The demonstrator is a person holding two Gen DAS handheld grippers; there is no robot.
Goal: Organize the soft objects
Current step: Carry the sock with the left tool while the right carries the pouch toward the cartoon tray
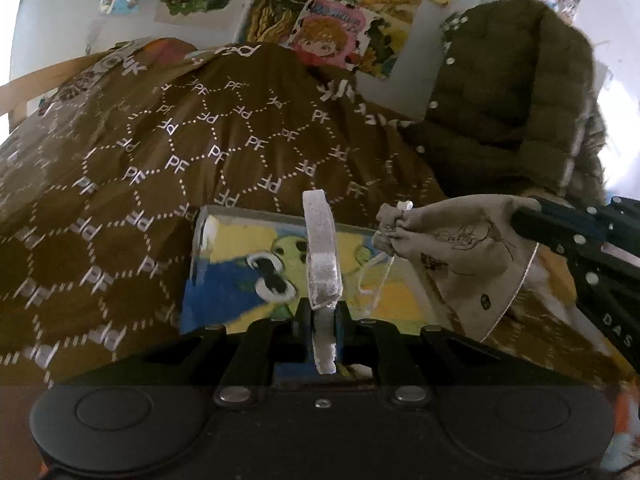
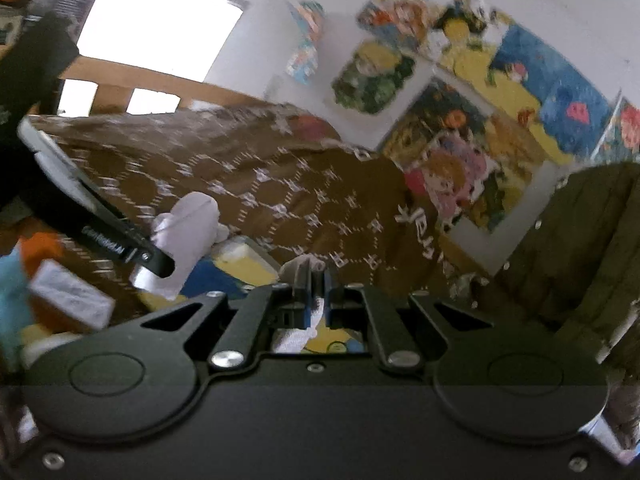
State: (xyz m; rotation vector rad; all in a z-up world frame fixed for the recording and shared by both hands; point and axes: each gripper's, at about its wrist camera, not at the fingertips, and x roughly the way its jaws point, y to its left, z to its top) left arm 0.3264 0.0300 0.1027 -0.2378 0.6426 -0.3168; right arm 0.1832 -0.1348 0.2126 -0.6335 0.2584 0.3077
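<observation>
Two tongs loaded | left tongs (image 1: 322, 276) clamp a clear ribbed strip (image 1: 318, 232) | right tongs (image 2: 316, 280) shut on beige drawstring pouch (image 1: 448, 248) above painted box (image 1: 236, 280) | keep grips firm, lower slowly.

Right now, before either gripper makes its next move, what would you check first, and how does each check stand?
1. Left gripper shut on the white soft item: ok.
2. Right gripper shut on the grey drawstring pouch: ok.
3. Pouch mouth cinched closed: ok.
4. Both held things hanging free of the colourful box below: cannot tell.
5. A visible place to put them: cannot tell; only the brown bedspread and olive jacket show.
6. Right wrist view sharp: not ok, blurred.
</observation>
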